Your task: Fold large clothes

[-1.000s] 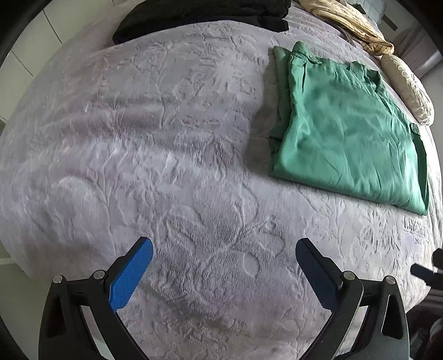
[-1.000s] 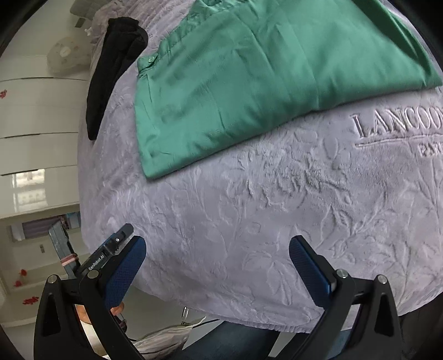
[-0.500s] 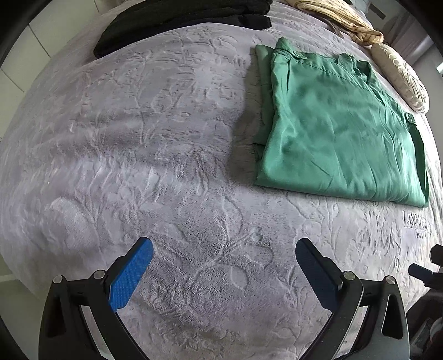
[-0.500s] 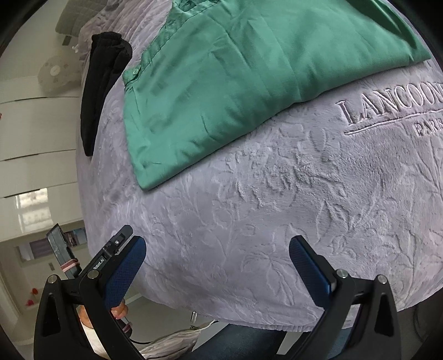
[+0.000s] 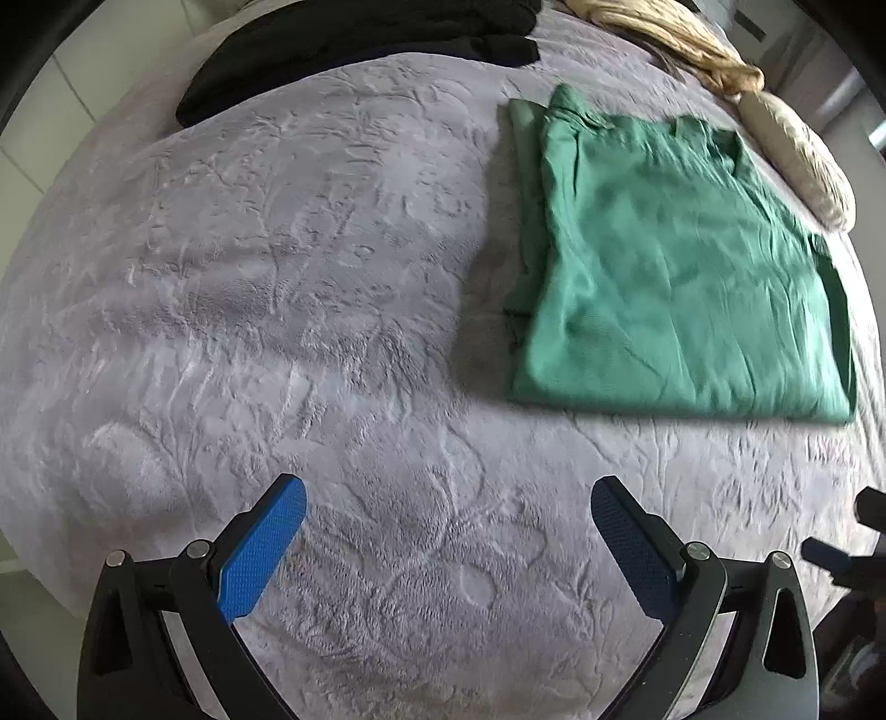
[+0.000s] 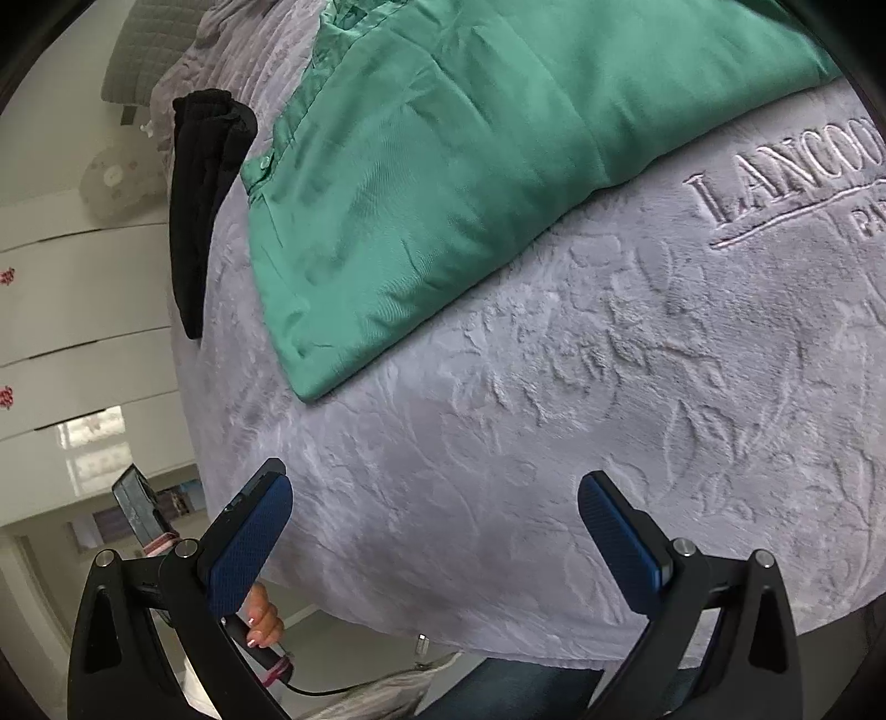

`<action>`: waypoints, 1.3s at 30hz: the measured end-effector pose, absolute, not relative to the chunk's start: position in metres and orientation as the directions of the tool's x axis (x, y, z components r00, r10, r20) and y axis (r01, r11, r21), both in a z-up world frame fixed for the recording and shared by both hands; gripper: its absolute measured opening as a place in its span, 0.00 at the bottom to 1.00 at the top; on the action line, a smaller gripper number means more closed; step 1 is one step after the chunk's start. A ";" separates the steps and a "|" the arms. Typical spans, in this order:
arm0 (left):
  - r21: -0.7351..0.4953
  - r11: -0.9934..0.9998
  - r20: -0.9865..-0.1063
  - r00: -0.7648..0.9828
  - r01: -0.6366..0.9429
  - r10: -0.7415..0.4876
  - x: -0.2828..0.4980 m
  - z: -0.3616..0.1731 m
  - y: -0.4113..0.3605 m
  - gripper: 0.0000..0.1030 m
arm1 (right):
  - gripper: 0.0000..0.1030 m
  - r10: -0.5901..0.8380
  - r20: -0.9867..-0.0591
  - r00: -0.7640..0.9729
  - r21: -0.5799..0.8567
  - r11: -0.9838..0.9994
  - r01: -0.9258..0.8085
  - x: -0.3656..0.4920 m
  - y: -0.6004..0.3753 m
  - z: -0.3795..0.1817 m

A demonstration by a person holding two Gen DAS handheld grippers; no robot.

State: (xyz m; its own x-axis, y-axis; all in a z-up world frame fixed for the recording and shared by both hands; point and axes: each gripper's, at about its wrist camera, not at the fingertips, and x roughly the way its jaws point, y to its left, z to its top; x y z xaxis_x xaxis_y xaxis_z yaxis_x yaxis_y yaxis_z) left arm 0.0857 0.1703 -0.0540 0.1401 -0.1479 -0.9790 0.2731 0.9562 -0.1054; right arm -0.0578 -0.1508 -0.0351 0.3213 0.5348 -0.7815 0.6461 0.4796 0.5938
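At the upper right of the frame the green shirt (image 5: 681, 293) lies folded on the bed (image 5: 277, 277); my left tongs (image 5: 448, 540) and right tongs (image 6: 434, 531) hang released, so I judge another garment comes next.

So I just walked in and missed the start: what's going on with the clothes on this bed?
A person holds a gripper in each hand over a bed with a grey blanket. A green shirt lies folded flat on it, with black clothes further back. Neither gripper is touching anything: the left gripper and right gripper are both open and empty, above bare blanket short of the shirt.
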 end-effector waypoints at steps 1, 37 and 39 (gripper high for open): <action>-0.113 0.957 -0.979 0.136 0.267 -0.153 0.087 -0.055 0.173 1.00 | 1.00 0.539 -0.776 0.327 0.601 0.474 0.643 -0.055 -0.150 -0.036; -0.673 0.721 -0.727 0.037 0.164 -0.686 0.199 -0.112 0.137 1.00 | 0.50 0.652 -0.469 0.595 0.855 0.168 0.490 0.043 -0.123 -0.129; -0.684 0.712 -0.717 0.033 0.157 -0.696 0.205 -0.112 0.133 1.00 | 0.09 0.653 -0.480 0.585 0.853 0.193 0.484 0.046 -0.127 -0.128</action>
